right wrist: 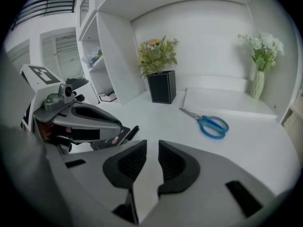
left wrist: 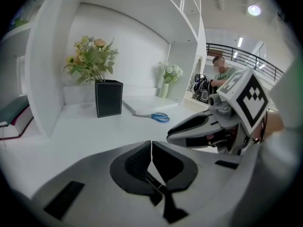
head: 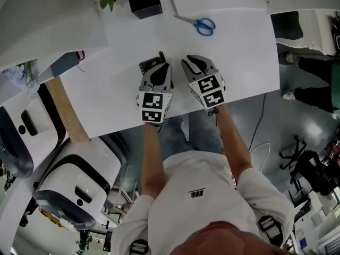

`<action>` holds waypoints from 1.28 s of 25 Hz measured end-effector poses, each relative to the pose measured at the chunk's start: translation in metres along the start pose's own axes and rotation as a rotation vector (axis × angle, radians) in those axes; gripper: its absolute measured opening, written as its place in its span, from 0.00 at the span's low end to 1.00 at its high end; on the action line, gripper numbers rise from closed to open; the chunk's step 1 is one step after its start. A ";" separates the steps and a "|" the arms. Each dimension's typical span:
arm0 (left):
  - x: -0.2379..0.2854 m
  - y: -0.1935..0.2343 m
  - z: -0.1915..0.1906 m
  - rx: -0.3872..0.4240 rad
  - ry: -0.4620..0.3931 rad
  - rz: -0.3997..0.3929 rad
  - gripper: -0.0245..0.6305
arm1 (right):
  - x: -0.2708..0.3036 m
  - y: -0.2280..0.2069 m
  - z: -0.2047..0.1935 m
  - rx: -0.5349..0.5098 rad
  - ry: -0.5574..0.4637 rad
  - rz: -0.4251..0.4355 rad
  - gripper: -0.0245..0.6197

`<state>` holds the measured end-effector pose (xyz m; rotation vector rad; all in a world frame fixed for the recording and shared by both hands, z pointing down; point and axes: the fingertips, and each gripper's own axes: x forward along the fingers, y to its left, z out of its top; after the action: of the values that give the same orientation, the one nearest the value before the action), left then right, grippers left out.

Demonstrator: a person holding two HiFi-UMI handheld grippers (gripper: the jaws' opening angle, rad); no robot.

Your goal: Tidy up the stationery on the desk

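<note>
Left gripper (left wrist: 150,148): jaws pressed together, only a hairline slit between the pads, nothing in them; it hovers low over the near part of the desk (head: 241,62).
Right gripper (right wrist: 152,146): jaws slightly spread, a narrow gap with only bare desk showing through it; it sits just beside the left gripper, near the desk's front edge.
Scissors (head: 197,23): blue handles, blades closed, lying flat on the desk well beyond both grippers, toward the back and a little to the right.
Black pen (right wrist: 131,132): lying on the desk just ahead of the left gripper's tips.
Flat black item (right wrist: 108,138): beside the pen, partly under the left gripper; what it is cannot be told.
Black square holder (left wrist: 109,98): upright at the back of the desk, left of the scissors, with a bunch of flowers (left wrist: 92,58) rising from it.
White vase (right wrist: 258,84): upright at the far right against the back wall, holding pale flowers.
</note>
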<state>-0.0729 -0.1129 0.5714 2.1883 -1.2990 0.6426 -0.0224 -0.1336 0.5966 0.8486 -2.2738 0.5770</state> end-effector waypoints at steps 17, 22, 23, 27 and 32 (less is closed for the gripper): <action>0.058 -0.021 0.049 0.048 -0.012 -0.067 0.04 | -0.005 -0.096 0.026 -0.036 -0.040 -0.110 0.14; 0.068 -0.024 0.056 0.053 -0.014 -0.074 0.04 | 0.003 -0.119 0.026 -0.077 -0.018 -0.133 0.14; 0.070 -0.024 0.058 0.051 -0.015 -0.075 0.04 | 0.005 -0.123 0.025 -0.086 -0.012 -0.138 0.14; 0.076 -0.023 0.062 0.047 -0.020 -0.074 0.04 | 0.009 -0.135 0.024 -0.116 0.010 -0.154 0.14; 0.081 -0.022 0.065 0.042 -0.020 -0.073 0.04 | 0.016 -0.146 0.022 -0.152 0.041 -0.150 0.14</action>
<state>-0.0091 -0.1983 0.5687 2.2694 -1.2201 0.6267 0.0608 -0.2546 0.6180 0.9131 -2.1636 0.3471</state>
